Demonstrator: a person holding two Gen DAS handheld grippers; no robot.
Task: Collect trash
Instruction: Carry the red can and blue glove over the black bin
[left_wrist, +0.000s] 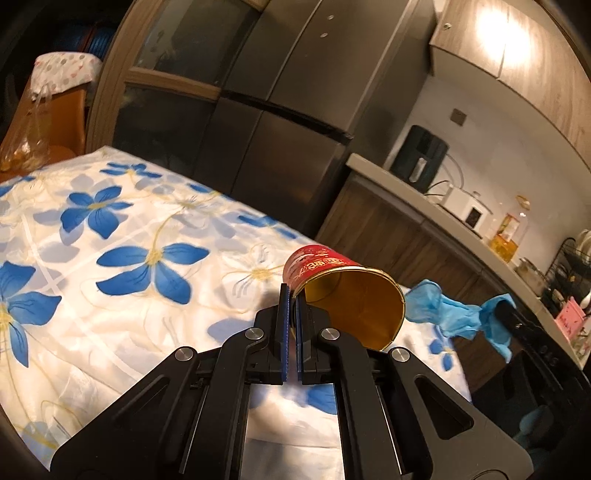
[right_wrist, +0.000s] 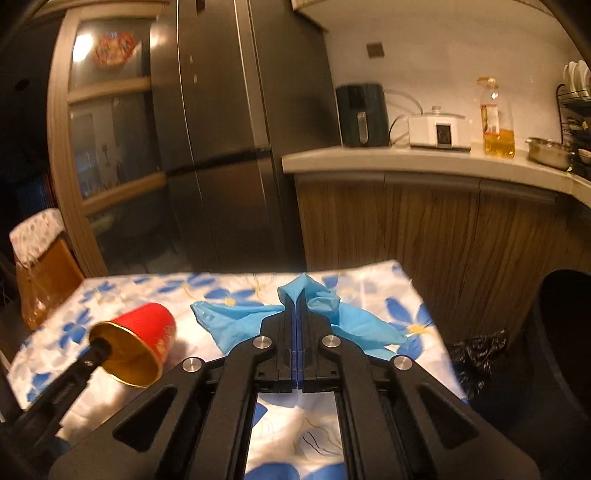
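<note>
While my left fingers (left_wrist: 291, 295) are clamped on the rim of the red paper cup (left_wrist: 343, 295), pinching just one thin strip of its wall, my right fingers (right_wrist: 296, 306) are closed on a fold of the blue glove (right_wrist: 236, 321), and the rest of it hangs loose to either side of them above the flowered tabletop (right_wrist: 369, 284).

So both bits of trash are in hand, and both grips look touchy to me.

The cup tilts out ahead and to the right of my left fingers, gold mouth facing back at me. With only the lip caught, a quick swing could let it pivot, crease the paper, or slide free and roll across the cloth.

The glove worries me more. It's thin and slick, held by a small bunched ridge at the tips, and its trailing ends drape low. If one drags on the tablecloth or snags the table edge, the pinch may give and it drops.

Beyond and to the right of my right fingers, lower down off the table, sits a dark bin (right_wrist: 561, 332) with a black bag (right_wrist: 480, 354) beside it; probably the target. Release early and the glove could flutter short onto the floor.

The two hands are close, too: swinging both toward that side at once risks the glove's tail brushing the cup.
</note>
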